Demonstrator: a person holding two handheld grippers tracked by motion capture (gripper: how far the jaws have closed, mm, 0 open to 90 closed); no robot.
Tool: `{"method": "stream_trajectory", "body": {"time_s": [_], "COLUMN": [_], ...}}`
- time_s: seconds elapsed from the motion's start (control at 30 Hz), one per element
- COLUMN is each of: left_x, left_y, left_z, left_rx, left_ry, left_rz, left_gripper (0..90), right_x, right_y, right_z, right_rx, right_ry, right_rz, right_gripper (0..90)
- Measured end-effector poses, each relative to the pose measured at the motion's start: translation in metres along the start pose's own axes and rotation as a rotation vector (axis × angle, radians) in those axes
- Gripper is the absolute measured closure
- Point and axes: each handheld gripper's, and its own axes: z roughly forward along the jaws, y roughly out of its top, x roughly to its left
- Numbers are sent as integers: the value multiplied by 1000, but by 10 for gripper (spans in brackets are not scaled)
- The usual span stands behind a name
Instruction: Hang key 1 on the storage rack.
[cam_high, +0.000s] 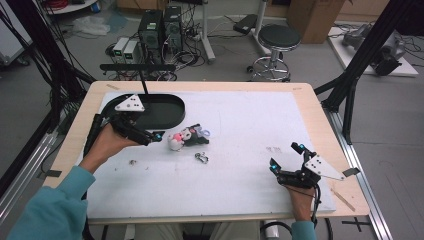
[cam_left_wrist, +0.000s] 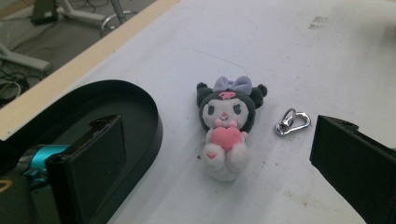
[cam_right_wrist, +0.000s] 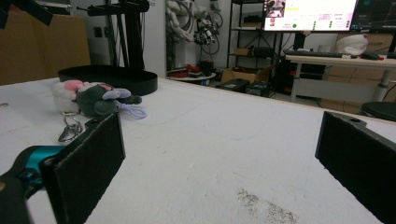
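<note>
A small plush toy (cam_high: 186, 137) with a dark head, lilac bow and pink heart lies on the white table cover (cam_high: 240, 120), left of centre. In the left gripper view the plush toy (cam_left_wrist: 226, 128) lies just ahead, between the two wide-apart jaws. My left gripper (cam_high: 152, 131) is open, close to the toy's left side and apart from it. A silver metal clasp (cam_high: 201, 158) lies loose just in front of the toy. My right gripper (cam_high: 286, 156) rests open near the front right, with nothing between its fingers (cam_right_wrist: 88, 158).
A black oval tray (cam_high: 162, 111) sits at the back left, right behind the left gripper. A black stand (cam_high: 137, 67) rises at the table's back edge. A small scrap (cam_high: 133, 161) lies front left. A stool (cam_high: 279, 37) and computer towers (cam_high: 160, 27) stand beyond the table.
</note>
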Motion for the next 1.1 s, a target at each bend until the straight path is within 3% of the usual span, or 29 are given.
{"method": "stream_trajectory", "body": {"time_s": [0.33, 0.63, 0.73, 0.83, 1.1], "left_x": [1, 1, 1, 2, 2], "left_y": [15, 14, 14, 10, 5], "left_z": [30, 54, 59, 69, 82], "left_rx": [104, 202, 215, 268, 333], "left_ry": [-31, -40, -41, -44, -52], "left_rz": [3, 1, -3, 3, 5], "left_gripper": [44, 44, 44, 44, 44], "right_x": [0, 0, 0, 0, 0], "right_y": [0, 0, 0, 0, 0], "right_z": [0, 0, 0, 0, 0], "right_rx": [2, -1, -1, -1, -1], "right_ry": [1, 0, 0, 0, 0], "right_rz": [5, 1, 2, 2, 2], "right_gripper": [6, 6, 6, 6, 6]}}
